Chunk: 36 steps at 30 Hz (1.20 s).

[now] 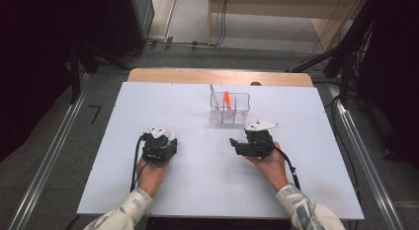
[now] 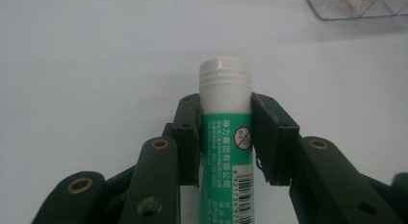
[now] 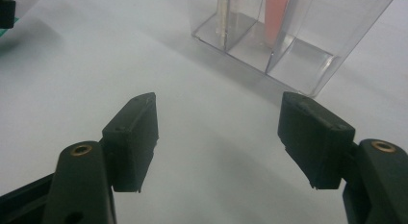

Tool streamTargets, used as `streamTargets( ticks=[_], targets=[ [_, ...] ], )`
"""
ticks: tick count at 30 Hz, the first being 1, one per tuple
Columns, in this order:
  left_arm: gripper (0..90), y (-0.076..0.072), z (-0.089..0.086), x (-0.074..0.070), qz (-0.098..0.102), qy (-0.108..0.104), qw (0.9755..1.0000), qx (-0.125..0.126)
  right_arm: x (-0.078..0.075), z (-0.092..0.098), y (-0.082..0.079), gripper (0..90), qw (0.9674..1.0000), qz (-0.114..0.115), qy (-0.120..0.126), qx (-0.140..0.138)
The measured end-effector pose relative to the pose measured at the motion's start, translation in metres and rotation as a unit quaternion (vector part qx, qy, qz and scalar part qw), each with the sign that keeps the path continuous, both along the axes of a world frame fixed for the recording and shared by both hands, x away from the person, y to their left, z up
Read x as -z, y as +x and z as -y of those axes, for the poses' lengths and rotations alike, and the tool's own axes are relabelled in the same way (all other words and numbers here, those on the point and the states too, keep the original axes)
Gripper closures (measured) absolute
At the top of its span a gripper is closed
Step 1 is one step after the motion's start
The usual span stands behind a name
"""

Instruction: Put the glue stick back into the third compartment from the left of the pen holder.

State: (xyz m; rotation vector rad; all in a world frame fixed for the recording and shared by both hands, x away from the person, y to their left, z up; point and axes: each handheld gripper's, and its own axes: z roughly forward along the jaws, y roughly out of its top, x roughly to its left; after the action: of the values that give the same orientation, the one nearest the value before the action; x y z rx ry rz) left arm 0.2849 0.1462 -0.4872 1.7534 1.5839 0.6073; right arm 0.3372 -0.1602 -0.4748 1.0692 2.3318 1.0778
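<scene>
Two hand-held tools rest low over a white rectangular surface, with a person's patterned sleeves entering from the near edge. The left tool is clamped on a cylindrical glue stick with a green printed label and a white ribbed cap; its two black pads press the tube from either side just below the cap, so the cap end juts forward beyond the pads, presumably so that this free end can lead the way into a container. In the high view the same left tool sits at the near left of the surface, well apart from the container, with a sliver of the green label visible beside it. The right tool stands wide open with nothing between its pads, angled toward the container as though waiting to steady it or take the next item; in the high view the right tool lies just in front of the container, near but not touching it. The clear plastic organiser box with internal dividers stands upright toward the far middle of the surface. One compartment holds a slim orange object, leaning upright; a neighbouring compartment holds a pale, thin stick-like item, whose nature is too small to tell. The compartment nearest the right tool appears empty and is a likely destination for the glue stick.
</scene>
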Motion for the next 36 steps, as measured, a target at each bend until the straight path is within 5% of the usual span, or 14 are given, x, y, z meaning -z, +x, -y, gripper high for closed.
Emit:
streamTargets(
  ticks=[36],
  targets=[
    [65.3, 0.002, 0.013, -0.016, 0.045, -0.036, 0.9982, 0.015, -0.001, -0.004, -0.002, 29.3, 1.0, 0.001, 0.006, -0.006]
  ],
)
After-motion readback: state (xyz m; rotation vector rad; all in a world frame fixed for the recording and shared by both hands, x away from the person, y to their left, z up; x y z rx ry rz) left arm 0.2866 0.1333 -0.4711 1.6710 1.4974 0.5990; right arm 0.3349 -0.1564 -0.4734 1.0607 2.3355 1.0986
